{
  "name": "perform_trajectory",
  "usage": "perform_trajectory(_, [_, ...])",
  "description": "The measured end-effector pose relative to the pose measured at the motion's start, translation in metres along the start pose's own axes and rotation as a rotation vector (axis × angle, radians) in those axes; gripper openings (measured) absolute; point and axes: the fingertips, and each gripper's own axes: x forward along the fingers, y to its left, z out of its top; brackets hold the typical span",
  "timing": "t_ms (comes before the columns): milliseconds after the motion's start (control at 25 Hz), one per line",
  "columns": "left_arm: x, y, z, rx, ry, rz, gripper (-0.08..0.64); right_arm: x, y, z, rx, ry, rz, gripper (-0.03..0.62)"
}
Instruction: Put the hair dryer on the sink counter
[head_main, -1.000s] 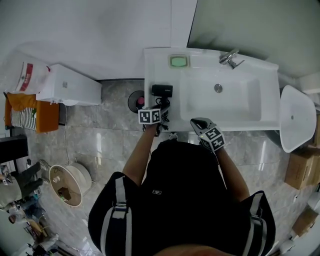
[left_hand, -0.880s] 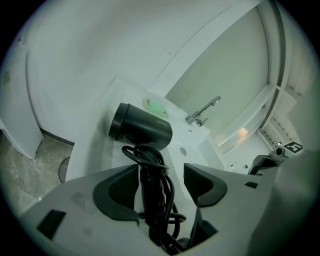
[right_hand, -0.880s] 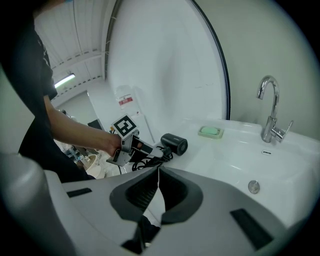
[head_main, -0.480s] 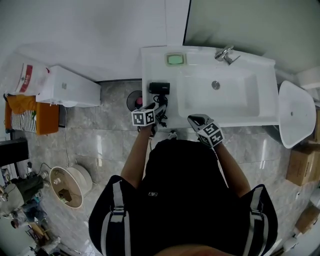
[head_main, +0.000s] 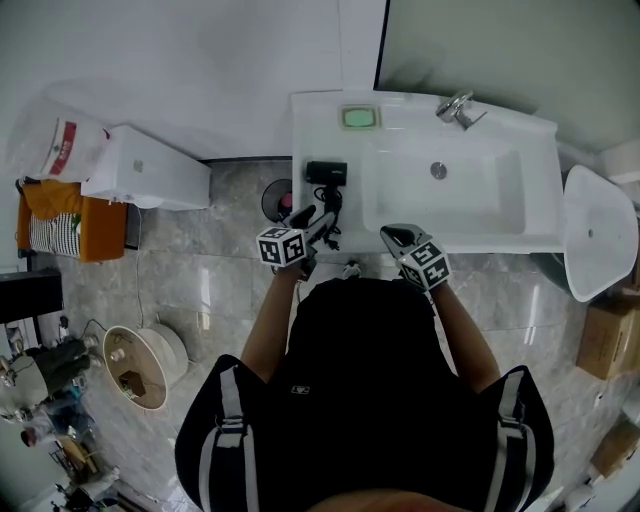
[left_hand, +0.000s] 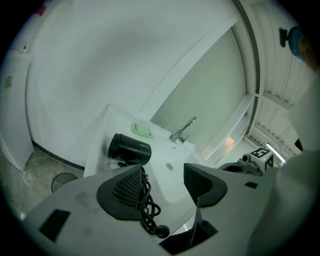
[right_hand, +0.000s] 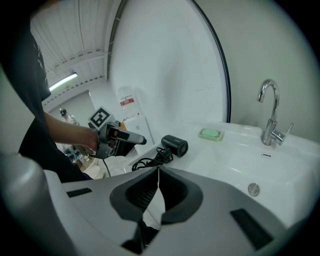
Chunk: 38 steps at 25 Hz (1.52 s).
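Note:
The black hair dryer (head_main: 326, 172) lies on its side on the left ledge of the white sink counter (head_main: 320, 110). Its black cord (head_main: 329, 212) trails toward the front edge. My left gripper (head_main: 305, 222) hovers at that front edge, open, a short way back from the dryer. In the left gripper view the dryer (left_hand: 129, 148) lies beyond the jaws of my left gripper (left_hand: 162, 186), and the cord (left_hand: 146, 210) loops beside the left pad without being pressed. My right gripper (head_main: 398, 238) is shut and empty near the basin's front rim. The right gripper view shows the dryer (right_hand: 175, 145) and the left gripper (right_hand: 117, 137).
A green soap in its dish (head_main: 358, 117) sits behind the dryer, the faucet (head_main: 458, 108) at the basin's back right. On the floor are a small round bin (head_main: 275, 200), a white box-shaped unit (head_main: 150, 170), a round basket (head_main: 145, 365) and cardboard boxes (head_main: 610, 340).
My left gripper has drawn back from the hair dryer toward the counter's front edge. The dryer stays lying on the counter. The right gripper has barely moved.

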Motion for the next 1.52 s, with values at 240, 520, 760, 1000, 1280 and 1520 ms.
perform_trajectory(240, [-0.023,-0.023,0.011,0.094,-0.063,0.001,0.095,-0.008,0.003,0.003,-0.044,-0.006,-0.005,0.06])
perform_trajectory(520, [-0.034,-0.053,0.007,0.12,-0.082,-0.027,0.015,-0.02,0.008,0.002,-0.128,0.005,0.028,0.061])
perform_trajectory(760, [-0.035,-0.074,0.003,0.118,-0.096,-0.027,0.015,-0.035,0.003,0.003,-0.141,-0.002,0.054,0.06])
perform_trajectory(1000, [-0.034,-0.091,-0.006,0.096,-0.109,0.006,0.015,-0.046,-0.004,0.0,-0.15,-0.005,0.089,0.06])
perform_trajectory(1280, [-0.036,-0.102,-0.021,0.052,-0.123,0.062,0.015,-0.055,-0.01,-0.007,-0.173,0.002,0.137,0.06])
perform_trajectory(1520, [-0.036,-0.106,-0.024,0.048,-0.136,0.099,0.016,-0.061,-0.015,-0.007,-0.185,0.0,0.162,0.061])
